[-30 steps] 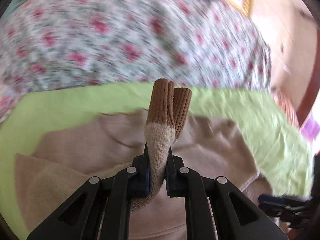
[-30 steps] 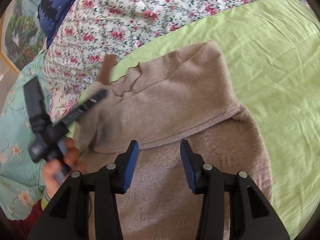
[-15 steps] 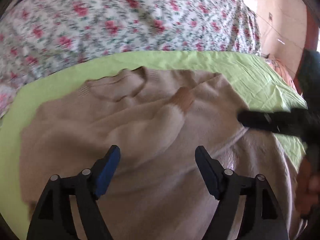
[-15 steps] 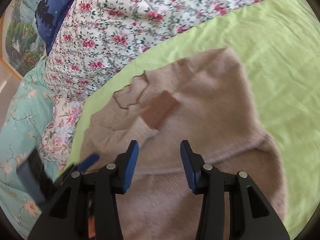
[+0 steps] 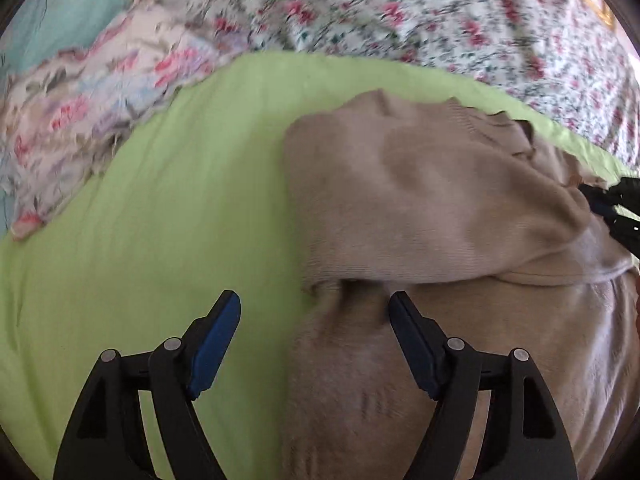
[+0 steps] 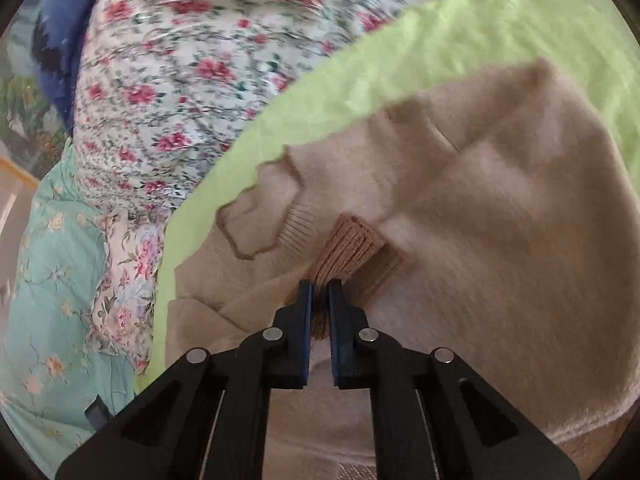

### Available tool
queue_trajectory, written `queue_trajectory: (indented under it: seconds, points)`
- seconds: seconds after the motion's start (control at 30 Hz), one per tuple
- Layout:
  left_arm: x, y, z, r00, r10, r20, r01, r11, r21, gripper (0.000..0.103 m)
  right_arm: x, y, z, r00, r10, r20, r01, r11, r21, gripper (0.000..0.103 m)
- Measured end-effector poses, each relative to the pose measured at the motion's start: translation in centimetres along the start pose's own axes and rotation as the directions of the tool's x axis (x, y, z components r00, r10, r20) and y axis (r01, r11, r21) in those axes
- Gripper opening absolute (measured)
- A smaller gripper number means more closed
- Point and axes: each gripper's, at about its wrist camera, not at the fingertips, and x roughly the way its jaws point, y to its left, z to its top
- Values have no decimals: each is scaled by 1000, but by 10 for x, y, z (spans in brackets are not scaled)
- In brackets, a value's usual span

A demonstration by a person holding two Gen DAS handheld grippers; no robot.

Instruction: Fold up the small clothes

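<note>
Now swinging left since half a second ago, the left tool (image 5: 312, 320), so that green sheet (image 5: 160, 200) is filling half of its view; jaws standing wide apart, holding nothing, hovering over the left edge of the sweater (image 5: 420, 184). Meanwhile closing, the right tool (image 6: 319, 292), open a moment ago, now clamped on the brown cuff (image 6: 352, 248) of a sleeve lying across the chest.

Lying on the green sheet of the bed, the sweater, collar (image 6: 260, 208) toward the floral quilt (image 6: 180, 80). Being only partly folded, by judgement: both sides appearing already turned in over the body, with one sleeve lying across the front. Probably still remaining: placing or straightening this sleeve, then folding the bottom half up to the collar. Nothing showing of any other clothes already folded or still waiting.

Being hard to read, several things. Blurring from motion in both views, mostly on the quilt and the sweater's right side. Running out of the frame below the tools, the lower hem, so not possible to say how flat this part is lying. Hiding under the folded flap, the second sleeve, if there. Showing only as dark tips at the right border of the left view, the right tool (image 5: 612, 208).
</note>
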Motion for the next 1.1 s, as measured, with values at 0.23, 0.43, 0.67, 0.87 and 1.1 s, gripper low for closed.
queue_trajectory:
  seconds: [0.23,0.43,0.67,0.87,1.1]
  points:
    - [11,-5,12,1000,11,-10,-11,1000,-22,77,-104,14,4,959,46,281,-20,995,-94,8]
    - [16,-8,17,999,20,-29,-23,997,-74,78,-86,-40,-26,984,-107,144,110,994,-18,8]
    - [15,17,20,999,-26,-19,21,974,-224,77,-81,-37,-36,989,-47,143,50,999,-20,8]
    - [18,55,11,991,-135,17,130,905,-404,77,-75,-12,-44,983,-120,142,136,985,-110,8]
    - [18,42,11,994,-112,-3,104,938,-332,78,-72,-42,-70,959,-277,63,280,959,-48,8]
